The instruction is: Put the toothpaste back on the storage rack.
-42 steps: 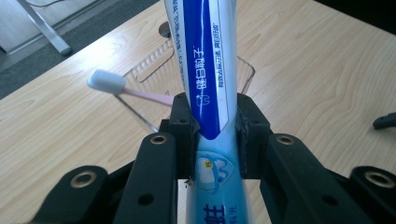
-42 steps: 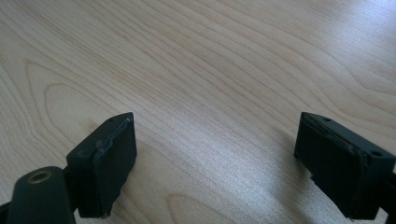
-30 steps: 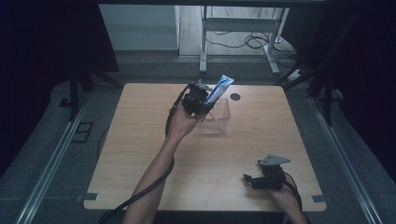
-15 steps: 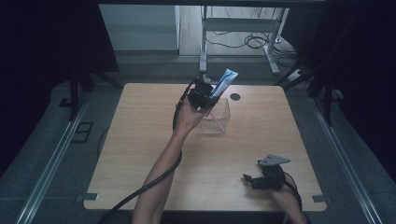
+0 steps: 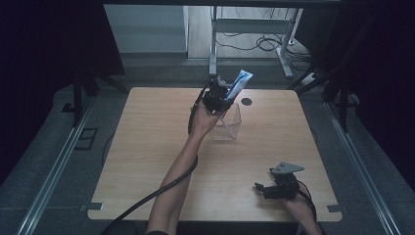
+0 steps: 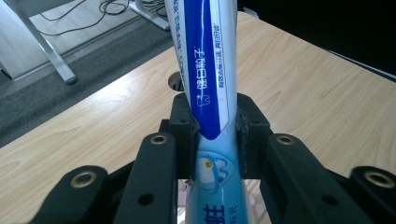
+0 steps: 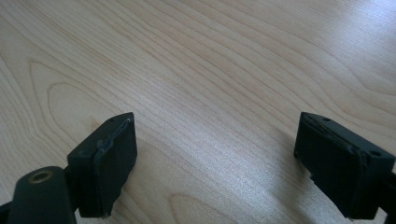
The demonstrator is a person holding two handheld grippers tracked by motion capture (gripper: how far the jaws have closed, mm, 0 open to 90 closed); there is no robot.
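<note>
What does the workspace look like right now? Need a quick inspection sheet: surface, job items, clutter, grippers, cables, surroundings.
Surface: light wooden table, round cable hole near the far edge.
Job's things: blue and white tube held tilted above the clear open container that stands on the table.
Clutter: nothing seen.
Grippers: left gripper shut on the tube, pads pressing both its sides; right gripper open, nothing between its jaws, low over the table near the front right corner.
Cables: black cable trails from the left gripper along the forearm and off the front edge; loose cables on the floor beyond the table.
Surroundings: grey floor, metal frame legs behind the table, dark on both sides.
</note>
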